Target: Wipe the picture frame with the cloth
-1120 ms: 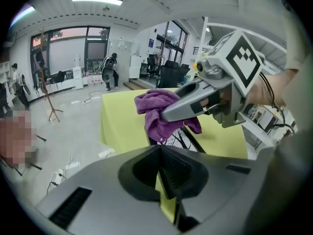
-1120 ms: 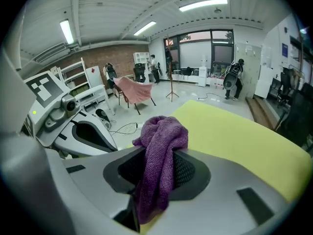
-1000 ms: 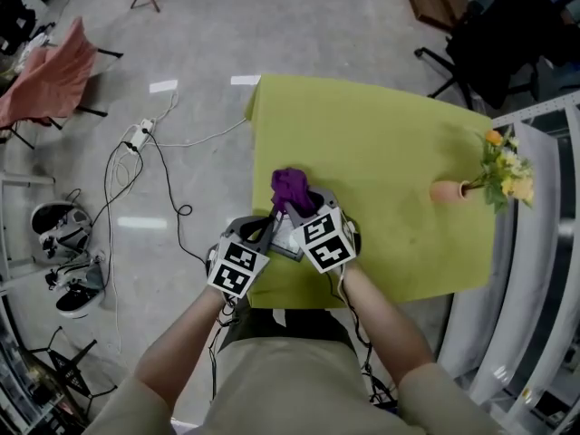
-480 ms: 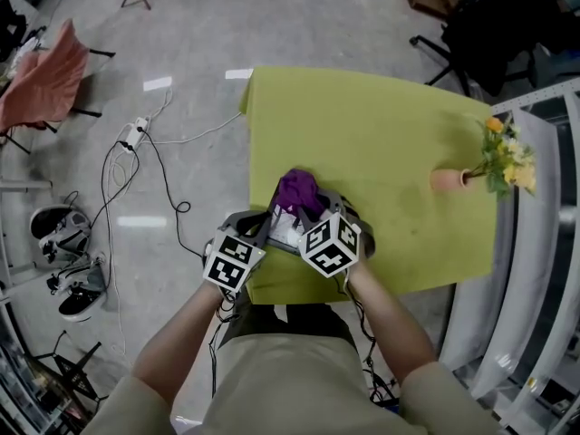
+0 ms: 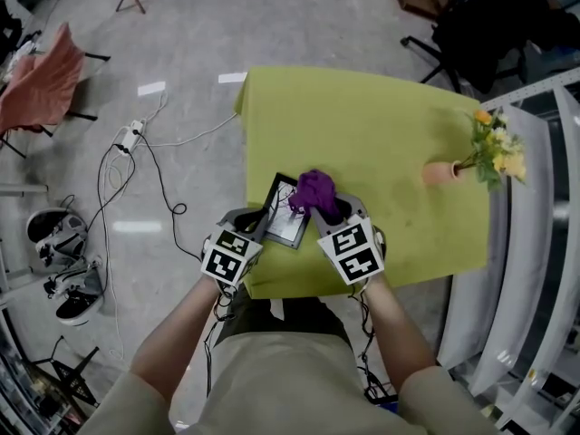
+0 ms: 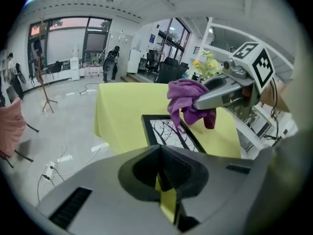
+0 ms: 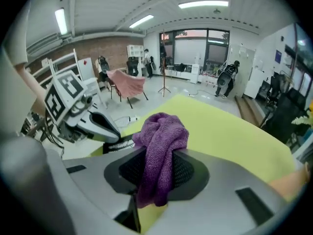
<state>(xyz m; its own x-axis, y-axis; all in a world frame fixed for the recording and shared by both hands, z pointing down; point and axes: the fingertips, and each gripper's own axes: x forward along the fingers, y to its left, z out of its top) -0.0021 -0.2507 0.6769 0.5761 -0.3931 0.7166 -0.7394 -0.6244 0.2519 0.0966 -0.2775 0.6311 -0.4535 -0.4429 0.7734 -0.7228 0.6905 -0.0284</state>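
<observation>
A black picture frame (image 5: pixel 284 212) with a branch print lies on the yellow-green table (image 5: pixel 381 125) near its front edge. My right gripper (image 5: pixel 324 205) is shut on a bunched purple cloth (image 5: pixel 314 190), held over the frame's right side. In the right gripper view the cloth (image 7: pixel 160 146) bulges out between the jaws. My left gripper (image 5: pixel 256 225) is shut with its tip at the frame's near left edge. In the left gripper view the frame (image 6: pixel 168 131) runs on from the jaws, which hide its near corner. I cannot tell whether they pinch it.
A terracotta vase (image 5: pixel 441 172) with yellow flowers (image 5: pixel 494 150) stands at the table's right side. A metal shelf rack (image 5: pixel 535 243) runs along the right. On the floor to the left are cables (image 5: pixel 127 148) and a chair with a pink cloth (image 5: pixel 41 84).
My right gripper has carried the purple cloth rightward across the frame, so more of the picture now shows. The left gripper has stayed at the frame's left edge.
</observation>
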